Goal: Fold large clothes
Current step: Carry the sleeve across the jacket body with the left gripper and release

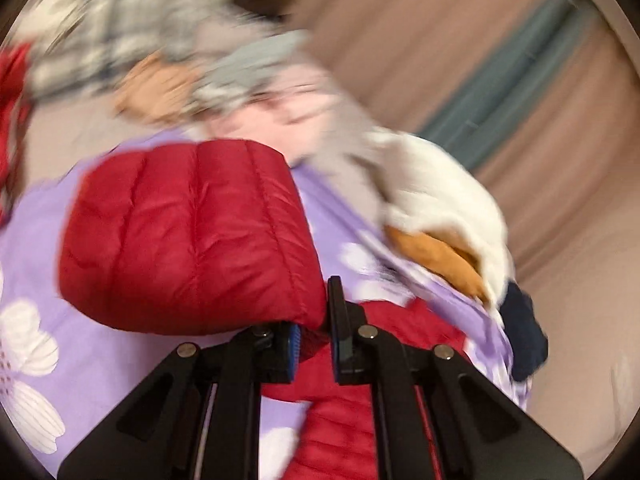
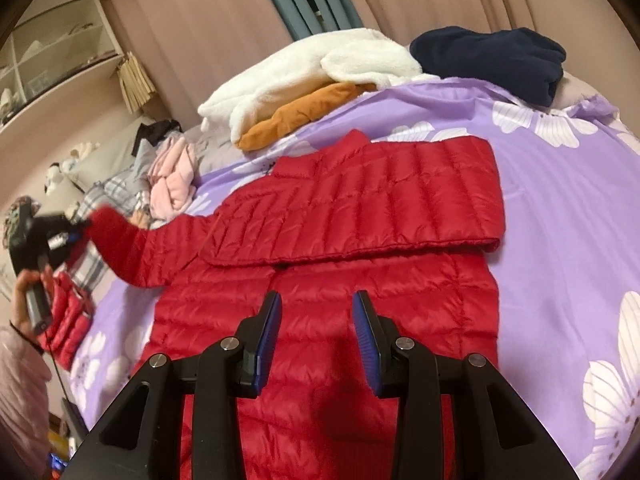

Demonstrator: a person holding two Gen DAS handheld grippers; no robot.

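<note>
**Ana:** Left hand-held gripper [image 1: 316,344] has its blue pads pinched narrow on the cuff of the red puffer jacket's sleeve [image 1: 192,240], which is lifted off the bed. From the right wrist view you can see that same gripper [image 2: 74,236] at the far left, gripping the sleeve end.

**Ben:** And the right hand-held gripper [image 2: 316,324]?

**Ana:** Its jaws stand wide apart, holding nothing, hovering over the jacket's lower body.

**Ben:** Where does the jacket lie?

**Ana:** The red puffer jacket [image 2: 340,280] lies spread on the purple floral bedspread [image 2: 560,208], its other sleeve [image 2: 360,216] folded across the chest.

**Ben:** What else is around?

**Ana:** Beyond the collar lie a white fleece [image 2: 320,68] over an orange garment [image 2: 300,116], with a navy garment [image 2: 492,60] beside them. Left of those is a pink garment [image 2: 172,176] by plaid cloth [image 2: 116,196]. Another red quilted piece [image 2: 70,320] lies at the bed's left edge.
</note>
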